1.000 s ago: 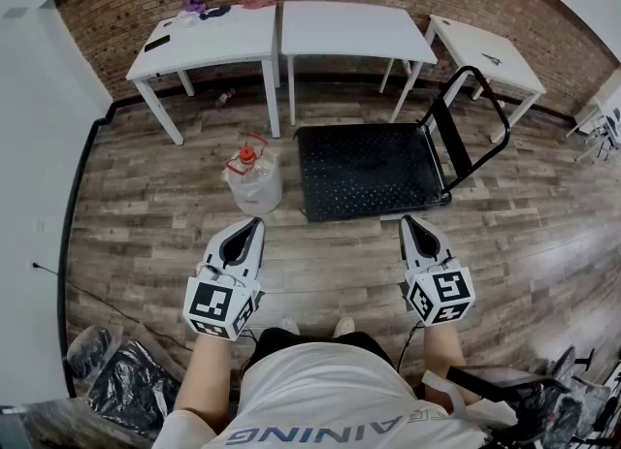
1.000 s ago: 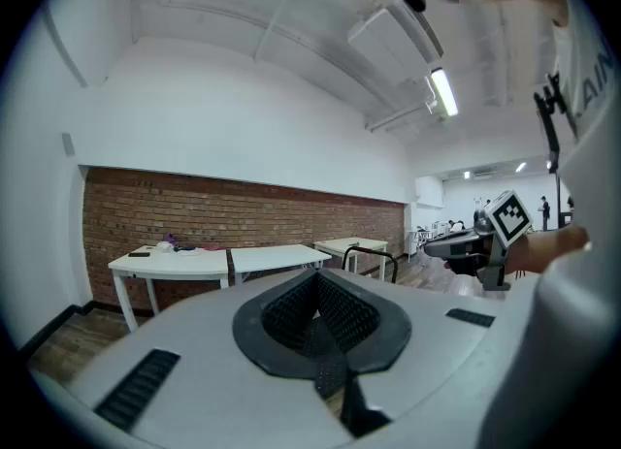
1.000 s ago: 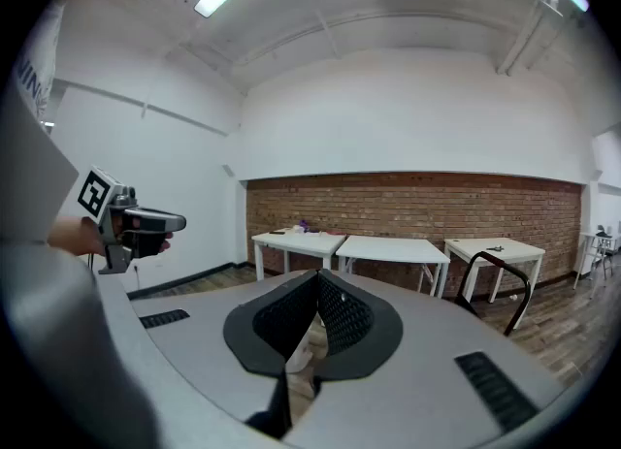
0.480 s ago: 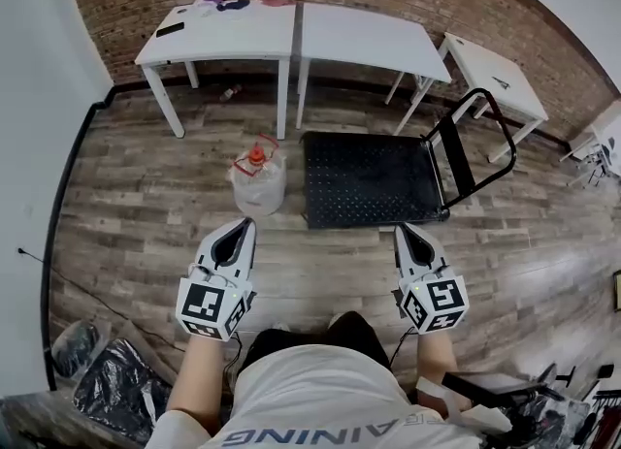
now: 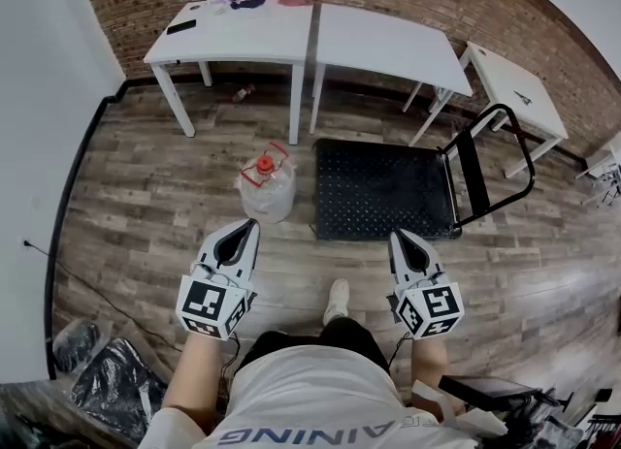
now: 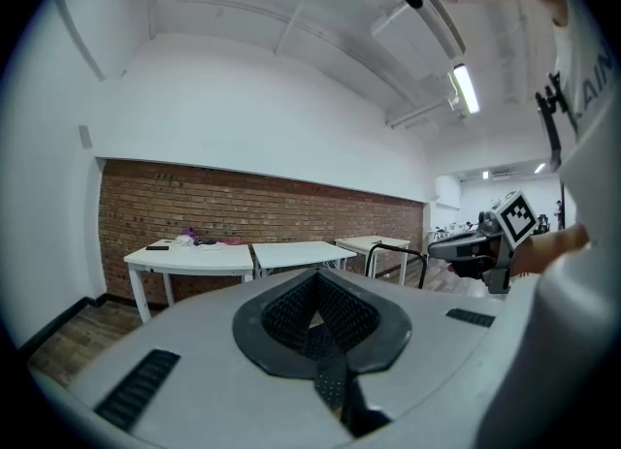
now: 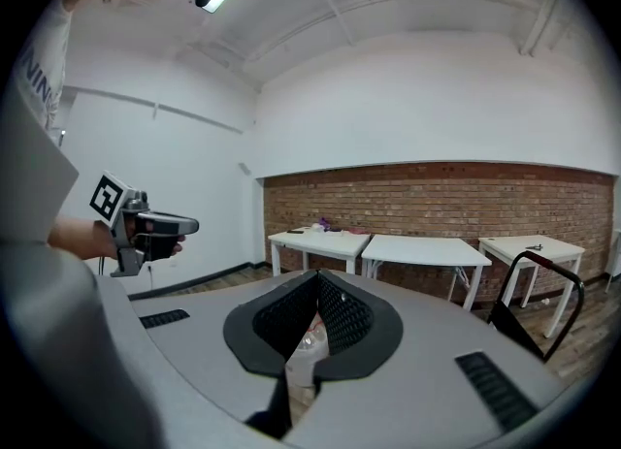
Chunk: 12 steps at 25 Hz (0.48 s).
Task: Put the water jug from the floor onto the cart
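Note:
The clear water jug (image 5: 265, 188) with a red cap and red handle stands upright on the wood floor, just left of the black flat cart (image 5: 383, 190). The cart's folding handle (image 5: 497, 161) rises at its right end. My left gripper (image 5: 250, 227) is shut and empty, its tip a short way in front of the jug. My right gripper (image 5: 398, 236) is also shut and empty, just short of the cart's near edge. In the right gripper view part of the jug (image 7: 303, 348) shows under the closed jaws. Neither gripper touches anything.
Three white tables (image 5: 233, 35) (image 5: 388, 45) (image 5: 514, 83) line the brick wall behind the jug and cart. A small bottle (image 5: 243, 94) lies under the left table. Black bags (image 5: 107, 384) sit at the lower left, and a cable (image 5: 97, 297) runs across the floor.
The person has stepped forward: the jug and the cart now lie nearer to both grippers. A foot now shows between the arms. Both grippers stay shut.

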Motion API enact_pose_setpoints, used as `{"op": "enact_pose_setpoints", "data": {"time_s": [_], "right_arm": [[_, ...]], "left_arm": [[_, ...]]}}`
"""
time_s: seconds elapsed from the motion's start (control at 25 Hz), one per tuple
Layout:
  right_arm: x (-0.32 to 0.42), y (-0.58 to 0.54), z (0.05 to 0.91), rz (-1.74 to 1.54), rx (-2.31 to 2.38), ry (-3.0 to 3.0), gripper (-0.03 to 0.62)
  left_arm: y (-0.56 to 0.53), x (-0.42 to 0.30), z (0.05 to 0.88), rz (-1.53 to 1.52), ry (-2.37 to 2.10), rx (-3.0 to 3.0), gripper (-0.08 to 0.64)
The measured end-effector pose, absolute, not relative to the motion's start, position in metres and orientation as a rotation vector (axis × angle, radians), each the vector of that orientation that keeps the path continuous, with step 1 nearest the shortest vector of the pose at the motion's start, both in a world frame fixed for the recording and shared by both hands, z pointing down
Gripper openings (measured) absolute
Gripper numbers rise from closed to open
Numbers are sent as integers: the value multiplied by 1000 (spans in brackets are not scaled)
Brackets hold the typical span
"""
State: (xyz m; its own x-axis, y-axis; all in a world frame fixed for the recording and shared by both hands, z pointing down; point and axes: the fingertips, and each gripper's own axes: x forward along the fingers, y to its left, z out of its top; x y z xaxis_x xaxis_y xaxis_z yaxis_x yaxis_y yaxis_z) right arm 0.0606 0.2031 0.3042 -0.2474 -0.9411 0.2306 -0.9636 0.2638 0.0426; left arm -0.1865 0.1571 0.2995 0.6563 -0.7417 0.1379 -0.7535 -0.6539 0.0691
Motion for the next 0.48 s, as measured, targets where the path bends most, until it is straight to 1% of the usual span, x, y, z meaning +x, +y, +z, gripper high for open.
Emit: {"op": "enact_pose_setpoints", "data": {"time_s": [0.24, 0.48], "right_arm": [[105, 136, 302, 148, 1736, -2391, 6], [170, 78, 302, 160, 1696, -2416, 6]], "left_arm": [[99, -148, 290, 169, -1329, 2723, 1], [55, -97, 287, 204, -1394, 2676, 0]]}}
